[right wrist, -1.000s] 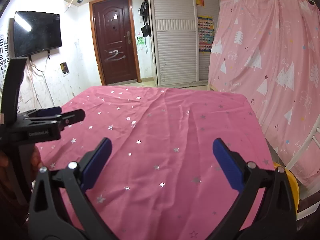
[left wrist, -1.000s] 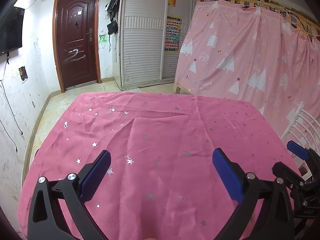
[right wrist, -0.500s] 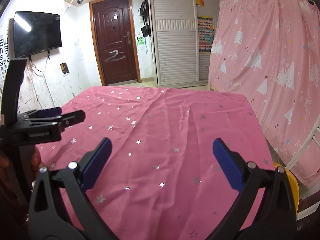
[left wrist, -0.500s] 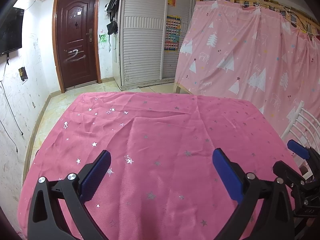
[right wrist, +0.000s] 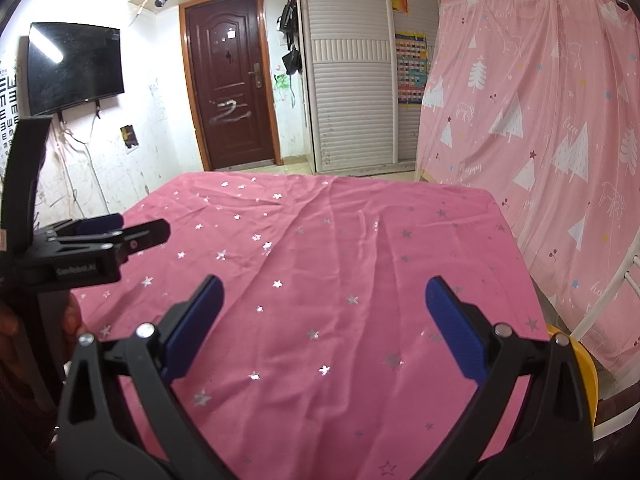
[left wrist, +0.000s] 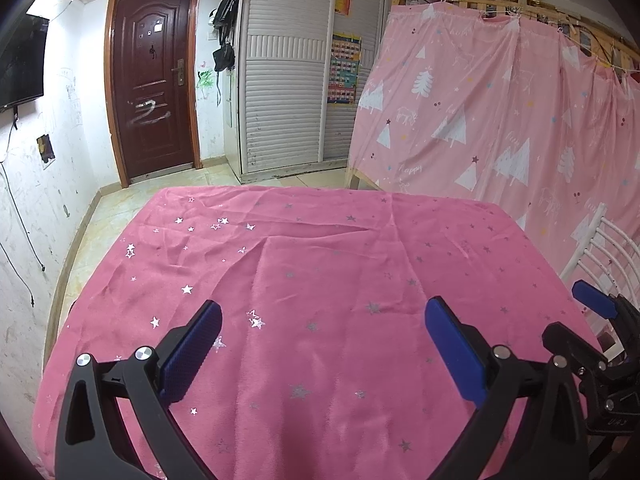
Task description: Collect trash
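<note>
No trash shows in either view. My left gripper (left wrist: 322, 314) is open and empty, held low over the near part of a table covered with a pink star-print cloth (left wrist: 320, 248). My right gripper (right wrist: 323, 294) is open and empty over the same cloth (right wrist: 340, 248), to the right of the left one. The left gripper shows from the side at the left of the right wrist view (right wrist: 120, 228). One blue fingertip (left wrist: 592, 304) of the right gripper shows at the right edge of the left wrist view.
A yellow round container (right wrist: 584, 364) sits beside the table's right near corner. A pink tree-print curtain (left wrist: 500, 120) hangs along the right, with a white rail (left wrist: 604, 248) below it. A brown door (left wrist: 152, 80) and white shutter wardrobe (left wrist: 288, 92) stand beyond; a TV (right wrist: 76, 66) hangs left.
</note>
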`<state>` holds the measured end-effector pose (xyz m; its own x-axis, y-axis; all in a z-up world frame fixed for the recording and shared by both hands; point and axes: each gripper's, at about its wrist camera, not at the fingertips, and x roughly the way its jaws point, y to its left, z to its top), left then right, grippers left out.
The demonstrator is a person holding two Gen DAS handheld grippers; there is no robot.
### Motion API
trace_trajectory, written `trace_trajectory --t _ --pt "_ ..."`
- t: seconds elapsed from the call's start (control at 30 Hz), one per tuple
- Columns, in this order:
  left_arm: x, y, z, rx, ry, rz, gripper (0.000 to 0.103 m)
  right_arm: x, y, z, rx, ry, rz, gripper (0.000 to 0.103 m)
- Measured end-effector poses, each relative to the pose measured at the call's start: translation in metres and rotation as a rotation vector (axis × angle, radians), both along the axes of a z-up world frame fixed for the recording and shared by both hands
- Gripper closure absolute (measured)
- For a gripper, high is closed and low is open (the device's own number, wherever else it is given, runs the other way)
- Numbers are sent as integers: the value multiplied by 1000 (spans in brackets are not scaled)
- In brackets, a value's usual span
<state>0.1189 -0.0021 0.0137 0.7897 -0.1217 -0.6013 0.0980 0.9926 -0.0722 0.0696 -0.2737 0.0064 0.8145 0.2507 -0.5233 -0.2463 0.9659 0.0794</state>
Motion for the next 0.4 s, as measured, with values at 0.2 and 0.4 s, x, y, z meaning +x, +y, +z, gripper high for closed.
trace_trajectory --t 0.2,0.4 --pt "2 0 -1 0 8 8 8 0 0 0 0 1 -1 6" --pt "3 2 -1 -2 9 2 8 1 3 0 -8 6 -6 6"
